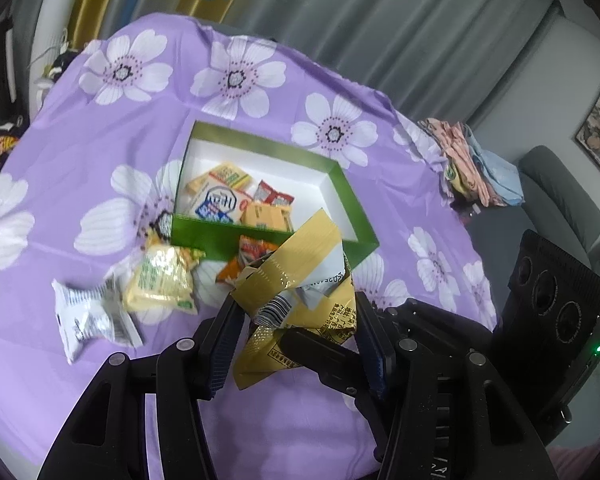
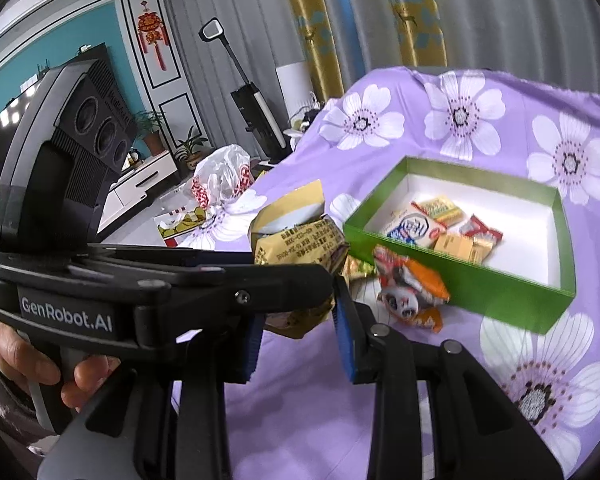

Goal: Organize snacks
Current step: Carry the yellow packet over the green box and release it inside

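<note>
Both claws are clamped on the same crumpled gold and white snack wrapper (image 1: 300, 280), holding it up above the purple flowered cloth (image 1: 100, 160) just in front of the green box (image 1: 352, 196). In the left wrist view the left gripper (image 1: 296, 320) has its two black fingers pressed against the sides of the lower, printed part of the wrapper, the jaws only partly apart because the bunched foil fills the gap. The right gripper (image 1: 320, 354) reaches in from the right across that same gap, one black finger lying against the wrapper's underside. In the right wrist view the right gripper (image 2: 300, 340) shows its blue pads (image 2: 346, 344) a narrow way apart, with a brownish fold of the wrapper (image 2: 296, 240) caught between them near the tips; the left gripper's body crosses in front, held by a hand (image 2: 40, 364) at the lower left. The box, white inside, holds several small packets (image 1: 236, 196) grouped at its near end. On the cloth outside the box lie a yellow-green snack bag (image 1: 160, 280), a white and silver packet (image 1: 88, 316) and an orange and red packet (image 1: 252, 252) touching the box's near wall.
</note>
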`<state>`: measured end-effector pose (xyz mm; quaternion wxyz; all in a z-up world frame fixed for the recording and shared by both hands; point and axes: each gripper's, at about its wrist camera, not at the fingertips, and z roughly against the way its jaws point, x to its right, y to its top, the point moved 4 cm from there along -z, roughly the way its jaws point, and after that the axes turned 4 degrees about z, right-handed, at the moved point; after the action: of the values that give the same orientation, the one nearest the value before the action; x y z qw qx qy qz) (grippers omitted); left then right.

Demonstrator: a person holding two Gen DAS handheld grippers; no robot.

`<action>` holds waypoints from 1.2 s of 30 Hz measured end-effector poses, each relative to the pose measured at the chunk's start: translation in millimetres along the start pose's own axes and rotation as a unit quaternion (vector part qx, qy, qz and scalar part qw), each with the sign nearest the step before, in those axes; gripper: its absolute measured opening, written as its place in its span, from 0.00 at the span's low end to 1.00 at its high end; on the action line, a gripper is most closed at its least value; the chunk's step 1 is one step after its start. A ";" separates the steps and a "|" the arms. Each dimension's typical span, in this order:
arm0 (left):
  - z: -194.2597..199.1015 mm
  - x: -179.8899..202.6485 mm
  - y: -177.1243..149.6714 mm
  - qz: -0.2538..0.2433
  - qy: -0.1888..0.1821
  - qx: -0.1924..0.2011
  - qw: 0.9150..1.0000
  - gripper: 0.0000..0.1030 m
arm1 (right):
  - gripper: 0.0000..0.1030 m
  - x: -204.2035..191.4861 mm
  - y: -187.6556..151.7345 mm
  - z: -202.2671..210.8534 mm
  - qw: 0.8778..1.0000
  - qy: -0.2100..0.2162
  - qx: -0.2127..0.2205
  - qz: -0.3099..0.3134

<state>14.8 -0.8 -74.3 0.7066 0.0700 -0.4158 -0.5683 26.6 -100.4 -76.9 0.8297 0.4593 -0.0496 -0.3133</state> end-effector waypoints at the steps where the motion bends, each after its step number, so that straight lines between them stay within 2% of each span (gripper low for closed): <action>1: 0.7 0.6 3.5 -0.004 0.000 0.002 1.000 0.53 | 0.32 0.8 3.8 -0.4 1.000 -0.001 0.004 0.001; 10: 5.5 -1.7 41.9 -0.026 0.004 0.023 0.999 0.53 | 0.32 8.5 39.6 -11.8 0.999 -0.009 0.033 0.012; 17: -11.1 -3.2 64.1 -0.039 -0.008 0.016 0.999 0.53 | 0.32 25.8 53.1 -21.0 0.999 -0.036 0.040 0.010; 23: -39.4 -0.3 88.3 -0.043 -0.029 0.007 0.999 0.53 | 0.32 55.5 63.2 -30.1 0.997 -0.061 0.039 -0.002; 30: -81.6 -3.5 112.2 -0.036 -0.049 -0.023 0.998 0.53 | 0.32 94.8 69.8 -48.4 0.996 -0.081 0.021 -0.019; 36: -110.6 -6.4 131.9 -0.027 -0.060 -0.043 0.997 0.53 | 0.32 122.7 77.8 -63.8 0.996 -0.083 0.009 -0.035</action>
<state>186.7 8.8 -73.4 0.6672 0.0165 -0.4308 -0.6074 185.2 -93.4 -77.0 0.8071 0.4407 -0.1050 -0.3787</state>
